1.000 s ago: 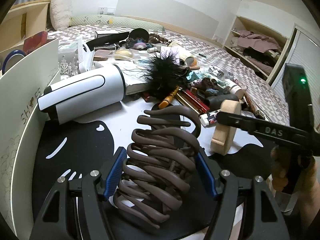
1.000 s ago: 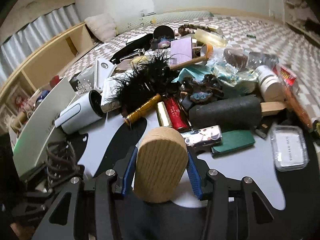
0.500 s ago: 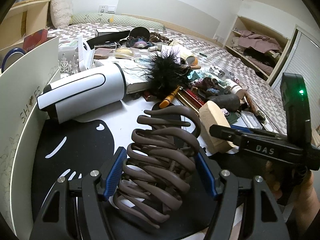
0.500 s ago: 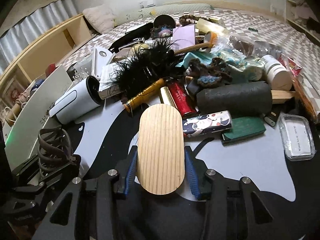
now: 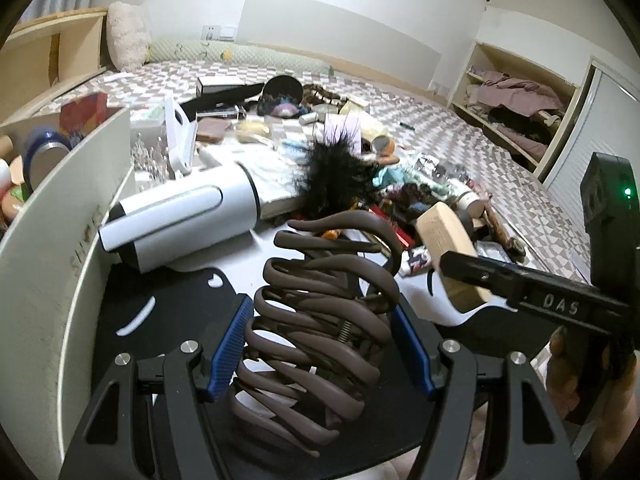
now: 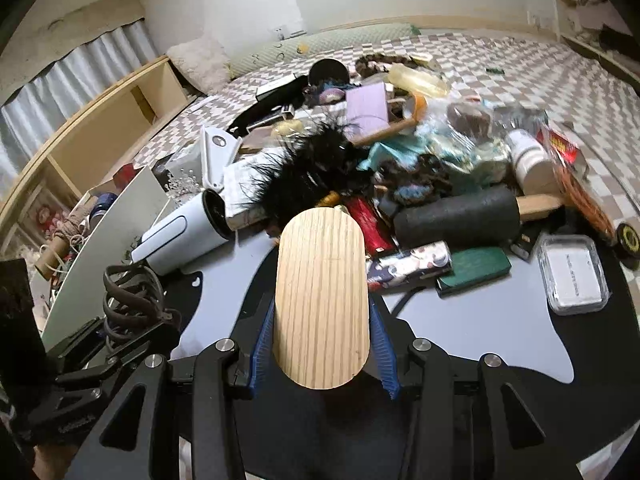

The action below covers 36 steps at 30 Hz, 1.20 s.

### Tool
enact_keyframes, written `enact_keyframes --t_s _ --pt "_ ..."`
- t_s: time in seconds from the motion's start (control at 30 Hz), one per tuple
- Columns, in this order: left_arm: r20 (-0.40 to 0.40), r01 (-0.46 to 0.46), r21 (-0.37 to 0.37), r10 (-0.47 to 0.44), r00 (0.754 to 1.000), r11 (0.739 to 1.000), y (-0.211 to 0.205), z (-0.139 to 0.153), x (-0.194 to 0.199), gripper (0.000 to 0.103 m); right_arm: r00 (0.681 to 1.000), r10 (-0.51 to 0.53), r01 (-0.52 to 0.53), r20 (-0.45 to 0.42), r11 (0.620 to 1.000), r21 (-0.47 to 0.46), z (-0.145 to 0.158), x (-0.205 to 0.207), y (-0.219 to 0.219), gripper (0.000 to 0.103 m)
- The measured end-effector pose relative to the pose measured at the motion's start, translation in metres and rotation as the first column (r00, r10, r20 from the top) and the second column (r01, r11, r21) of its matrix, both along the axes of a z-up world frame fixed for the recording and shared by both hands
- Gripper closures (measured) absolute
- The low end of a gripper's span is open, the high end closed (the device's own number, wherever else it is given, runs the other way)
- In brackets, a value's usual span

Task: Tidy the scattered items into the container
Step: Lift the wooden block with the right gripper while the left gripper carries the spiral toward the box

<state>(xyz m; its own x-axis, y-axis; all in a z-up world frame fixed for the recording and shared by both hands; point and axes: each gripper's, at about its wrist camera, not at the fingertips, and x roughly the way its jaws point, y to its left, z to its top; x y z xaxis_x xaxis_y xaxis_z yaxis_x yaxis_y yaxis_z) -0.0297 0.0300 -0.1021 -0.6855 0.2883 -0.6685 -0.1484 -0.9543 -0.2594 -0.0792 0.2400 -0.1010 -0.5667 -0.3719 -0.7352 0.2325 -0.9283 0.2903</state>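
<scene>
Jaws clamped: left gripper [image 5: 320, 344] on ribbed brown hair claw [image 5: 320, 320], right gripper [image 6: 322, 344] on oval grained wooden block [image 6: 322, 300].

Open room is found on the black and white mat [image 6: 500, 332] in the near foreground, where bare surface lies ahead of both sets of fingers. Passage to the left is closed by the upright white box wall [image 5: 60, 272], and the white cylinder [image 5: 188, 220] lies on its side just beside it, narrowing that corner. Straight ahead, the way is blocked by a dense pile: a black feather tuft [image 6: 308, 168], a black roller [image 6: 456, 216], a green case [image 6: 474, 270] and a clear plastic box [image 6: 574, 280] at the right edge.
</scene>
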Motion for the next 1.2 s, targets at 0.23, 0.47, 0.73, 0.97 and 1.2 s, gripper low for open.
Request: enact_keyframes --t_s 0.23,0.47,0.73,0.97,1.2 --pt "-0.044 -0.030 0.002 0.030 0.999 1.000 -0.017 0.020 0.005 0.034 1.000 0.012 -0.013 -0.028 1.000 -0.025 0.020 0.001 -0.021 0.057" --pt "-0.099 -0.065 0.009 0.065 0.993 0.998 -0.040 0.044 0.016 0.034 0.997 0.038 -0.042 -0.074 0.998 -0.047 0.049 -0.001 -0.042 0.057" --pt "-0.152 -0.141 0.014 0.142 0.978 0.990 -0.075 0.069 0.030 0.034 0.988 0.096 -0.104 -0.124 0.993 -0.059 0.077 -0.005 -0.079 0.057" --pt "-0.179 -0.212 0.020 0.212 0.961 0.977 -0.109 0.082 0.038 0.034 0.976 0.159 -0.169 -0.149 0.984 -0.058 0.089 -0.009 -0.118 0.057" --pt "-0.194 -0.292 0.013 0.289 0.937 0.956 -0.140 0.087 0.043 0.034 0.966 0.210 -0.224 -0.151 0.971 -0.085 0.097 -0.013 -0.153 0.057"
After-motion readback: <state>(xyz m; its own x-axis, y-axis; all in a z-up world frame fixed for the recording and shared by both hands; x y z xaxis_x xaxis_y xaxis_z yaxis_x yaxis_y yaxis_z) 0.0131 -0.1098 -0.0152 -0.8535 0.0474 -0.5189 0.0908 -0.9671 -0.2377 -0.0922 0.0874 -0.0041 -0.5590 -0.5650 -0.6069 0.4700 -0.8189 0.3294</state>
